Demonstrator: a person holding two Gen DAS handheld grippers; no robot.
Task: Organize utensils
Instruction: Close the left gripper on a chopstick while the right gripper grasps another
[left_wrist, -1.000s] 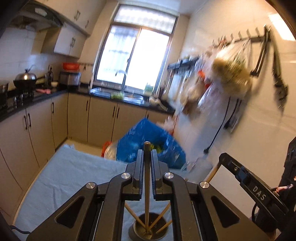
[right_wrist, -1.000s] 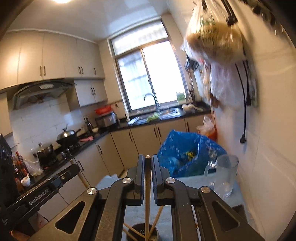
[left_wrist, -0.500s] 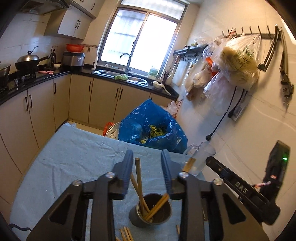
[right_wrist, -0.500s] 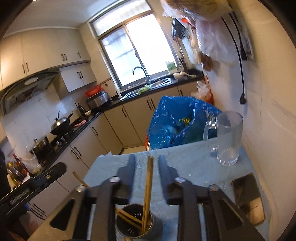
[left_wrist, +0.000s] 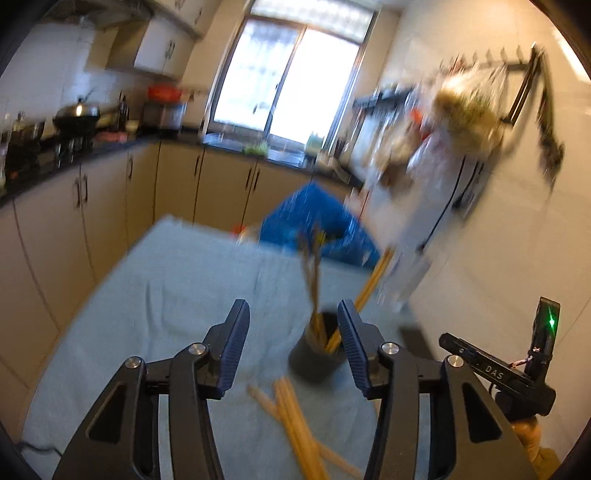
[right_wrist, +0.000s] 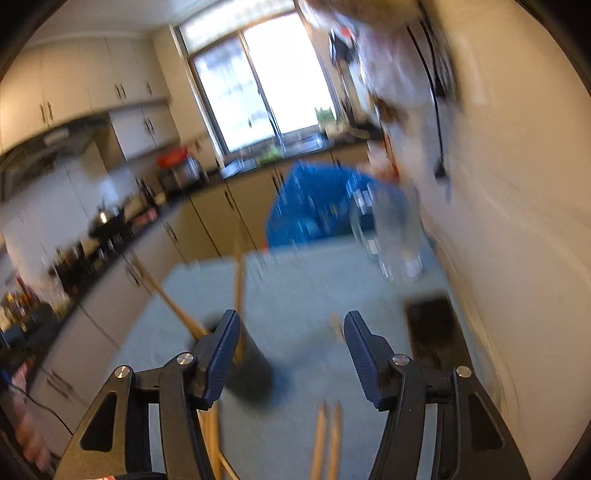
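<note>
Both tongs spread wide and empty: left gripper (left_wrist: 291, 341) over the near cloth, right gripper (right_wrist: 290, 349) likewise. Dark holder cup (left_wrist: 314, 356) upright on the blue-grey tablecloth (left_wrist: 177, 280), several chopsticks standing in it; loose chopsticks (left_wrist: 295, 424) flat on the cloth just near of the cup, a further pair (right_wrist: 327, 439) near the right tongs. Next step, by judgement: another pickup. Best to take one stick at mid-length, square across the pads, lift level, tip upright over the cup, release low. Blur heavy, so details uncertain; care not to knock the cup.
</note>
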